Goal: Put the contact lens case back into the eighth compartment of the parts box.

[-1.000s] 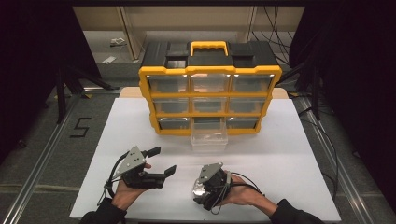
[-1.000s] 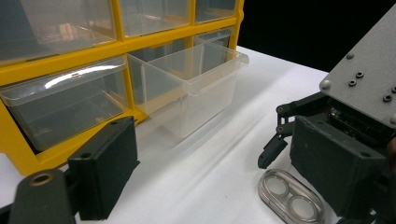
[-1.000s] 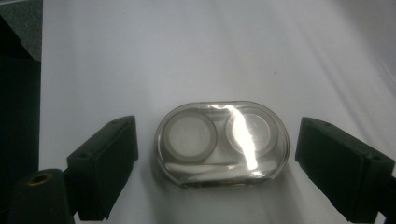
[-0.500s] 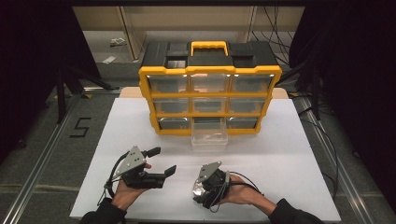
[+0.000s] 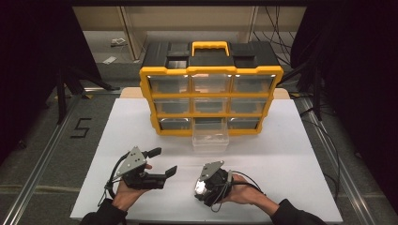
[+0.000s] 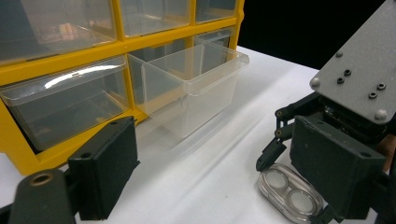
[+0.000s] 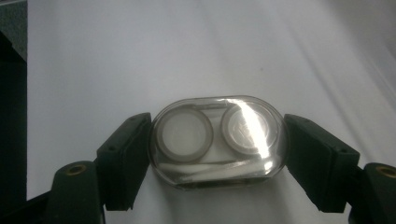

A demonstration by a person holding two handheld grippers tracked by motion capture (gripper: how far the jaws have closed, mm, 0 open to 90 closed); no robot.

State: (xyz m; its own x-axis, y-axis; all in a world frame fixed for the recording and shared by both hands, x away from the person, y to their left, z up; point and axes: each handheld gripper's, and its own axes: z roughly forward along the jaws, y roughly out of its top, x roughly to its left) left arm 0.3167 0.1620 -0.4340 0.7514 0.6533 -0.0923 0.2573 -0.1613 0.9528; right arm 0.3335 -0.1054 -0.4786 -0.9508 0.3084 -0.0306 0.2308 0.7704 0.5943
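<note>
Near the tabletop's front edge my right gripper (image 7: 217, 154) has just been closing its jaws around the clear lens case (image 7: 218, 142), which lies flat with two round lids; both pads sit against its ends. My left gripper (image 5: 162, 161) hovers beside it, spread wide and empty. Farther back, a clear drawer (image 5: 210, 139) stands pulled out, seemingly empty, from the yellow organizer (image 5: 211, 96).

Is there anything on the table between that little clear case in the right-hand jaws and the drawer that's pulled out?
Nothing visible. Bare white table lies between the clear case, which sits between the right gripper jaws, and the open drawer.
</note>
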